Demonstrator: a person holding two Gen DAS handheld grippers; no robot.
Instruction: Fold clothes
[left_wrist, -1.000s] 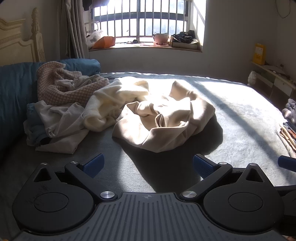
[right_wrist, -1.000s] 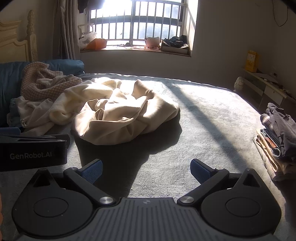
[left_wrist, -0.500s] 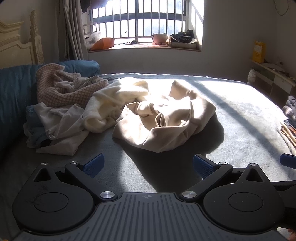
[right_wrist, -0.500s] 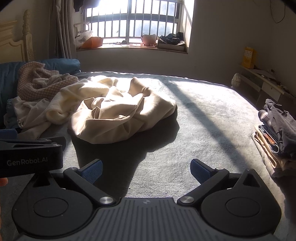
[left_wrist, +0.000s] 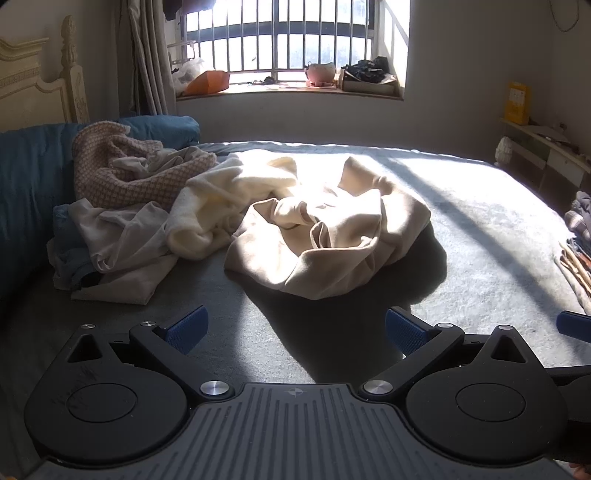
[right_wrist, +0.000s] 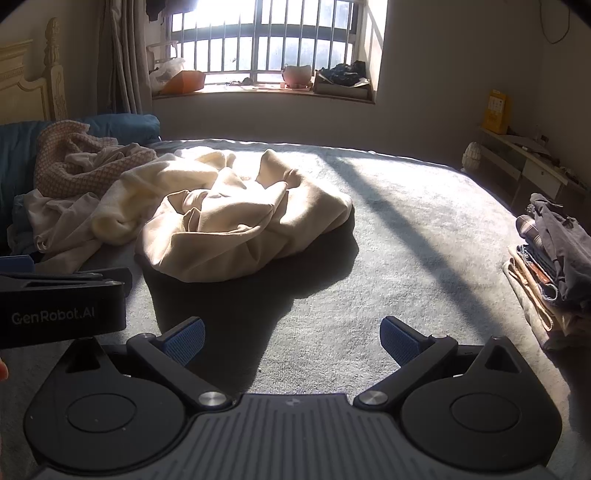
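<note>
A crumpled beige garment (left_wrist: 328, 236) (right_wrist: 240, 229) lies in the sun in the middle of the grey bed cover (left_wrist: 480, 229). Behind it to the left are a cream garment (left_wrist: 221, 199), a pale grey one (left_wrist: 122, 236) and a pink checked one (left_wrist: 122, 170). My left gripper (left_wrist: 295, 328) is open and holds nothing, well short of the beige garment. My right gripper (right_wrist: 291, 336) is open too, over bare cover in front of that garment. The left gripper's body (right_wrist: 59, 306) shows at the left edge of the right wrist view.
A stack of folded clothes (right_wrist: 550, 258) sits at the bed's right edge. A blue duvet (left_wrist: 26, 192) and a cream headboard (left_wrist: 40, 88) stand on the left. The window sill (left_wrist: 288, 88) holds clutter. A low shelf (right_wrist: 524, 162) runs along the right wall.
Both grippers have drifted a little forward and left toward the clothes. Their jaws stay open and the clothes have not moved.
</note>
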